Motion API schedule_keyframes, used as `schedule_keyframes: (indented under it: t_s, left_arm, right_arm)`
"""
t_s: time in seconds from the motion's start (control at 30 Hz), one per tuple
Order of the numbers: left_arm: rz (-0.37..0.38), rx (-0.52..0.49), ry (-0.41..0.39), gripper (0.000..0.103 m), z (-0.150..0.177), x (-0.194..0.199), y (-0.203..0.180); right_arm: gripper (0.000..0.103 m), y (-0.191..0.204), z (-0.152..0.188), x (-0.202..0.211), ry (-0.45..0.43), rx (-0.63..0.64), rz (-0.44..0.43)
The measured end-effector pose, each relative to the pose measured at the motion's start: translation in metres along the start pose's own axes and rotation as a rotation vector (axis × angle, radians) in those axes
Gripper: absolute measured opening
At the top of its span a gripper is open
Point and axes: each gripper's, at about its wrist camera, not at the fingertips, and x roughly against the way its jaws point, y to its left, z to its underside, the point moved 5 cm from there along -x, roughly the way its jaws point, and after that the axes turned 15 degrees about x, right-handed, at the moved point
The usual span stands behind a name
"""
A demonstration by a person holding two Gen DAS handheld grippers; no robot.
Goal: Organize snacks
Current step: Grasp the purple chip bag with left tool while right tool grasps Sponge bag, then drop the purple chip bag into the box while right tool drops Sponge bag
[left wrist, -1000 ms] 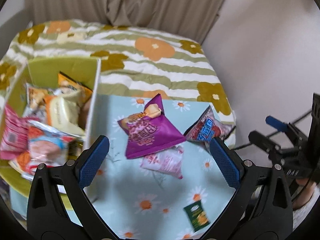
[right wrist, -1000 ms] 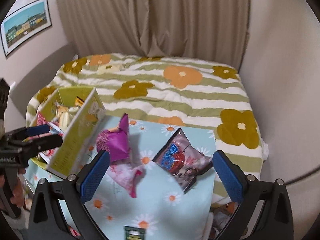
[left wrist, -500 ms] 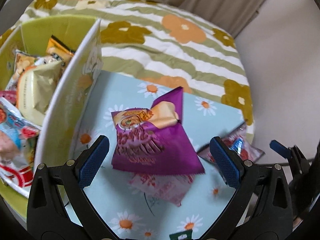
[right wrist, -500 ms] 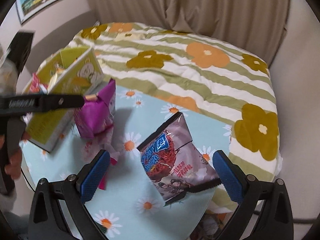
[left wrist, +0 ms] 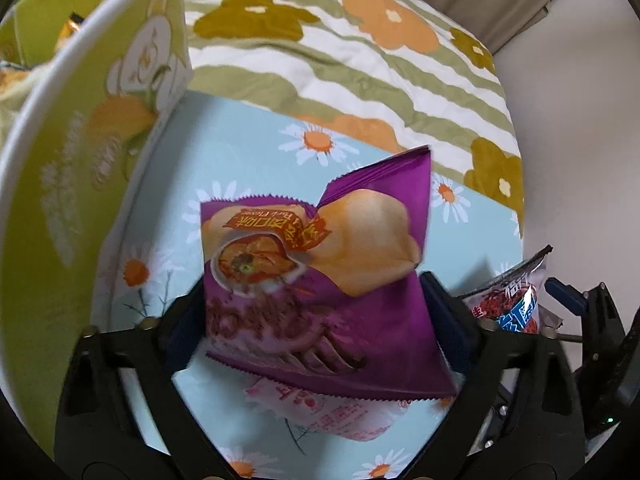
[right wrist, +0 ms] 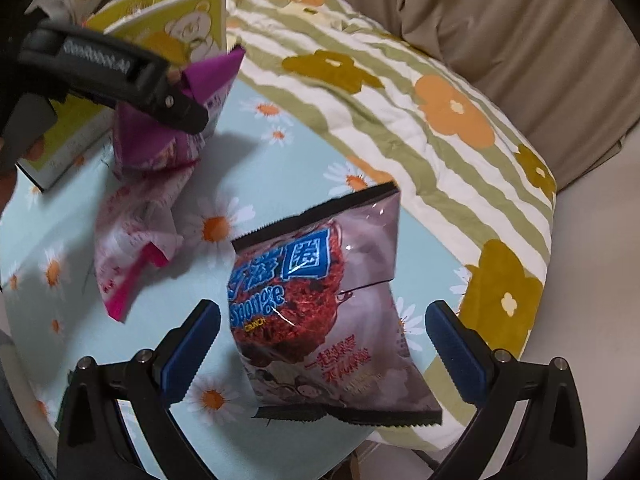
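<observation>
A purple chip bag (left wrist: 320, 280) stands on the daisy-print table (left wrist: 248, 152), beside the green snack box (left wrist: 92, 140). My left gripper (left wrist: 316, 320) is open, its blue pads on either side of the bag's lower half; whether they touch it is unclear. The bag (right wrist: 168, 120) and the left gripper show in the right wrist view too. My right gripper (right wrist: 324, 344) is open around a grey and red Sponge Crunch bag (right wrist: 320, 300), pads apart from it. A pink and white packet (right wrist: 132, 232) lies between the two bags, partly under the purple one (left wrist: 344, 412).
The green box (right wrist: 168, 24) with a bear print holds several snacks at the table's left. A floral striped bed quilt (right wrist: 400, 92) lies behind the table, with curtains (right wrist: 500, 20) beyond. The table's right edge (right wrist: 436, 280) is close to the Sponge Crunch bag.
Both grippers have moved forward and down. The left gripper's jaws now straddle the purple bag and have narrowed. The right gripper now straddles the Sponge Crunch bag.
</observation>
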Motion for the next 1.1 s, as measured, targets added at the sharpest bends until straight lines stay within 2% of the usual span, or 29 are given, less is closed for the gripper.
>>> schedule_keyframes:
  t_s: [0.17,0.27,0.4,0.57,0.67,0.8,1.1]
  left_arm:
    - [0.027,-0.016,0.005,0.078,0.003,0.001,0.003]
    - [0.033,-0.022,0.009,0.077,0.005,0.004,0.005]
    - [0.021,-0.039,0.007,0.076,0.005,0.006,0.007]
    - [0.012,-0.057,-0.009,0.076,0.007,0.017,0.009]
    - [0.020,-0.069,-0.020,0.076,0.009,0.025,0.009]
    - [0.037,-0.082,-0.038,0.076,0.011,0.039,0.009]
    - [0.103,-0.126,-0.103,0.076,0.024,0.092,0.008]
  right_arm:
    - [0.102,0.001,0.002,-0.005,-0.009,0.003,-0.012]
    - [0.102,0.000,0.003,-0.011,-0.005,-0.023,-0.035]
    - [0.087,-0.004,0.008,-0.019,0.006,-0.069,-0.051]
    - [0.083,-0.007,0.008,-0.019,-0.019,-0.134,-0.071]
    - [0.068,-0.009,0.006,-0.016,-0.037,-0.165,-0.078]
    - [0.055,-0.010,0.006,-0.010,-0.044,-0.232,-0.081]
    - [0.054,-0.006,-0.010,0.037,-0.130,-0.304,-0.049]
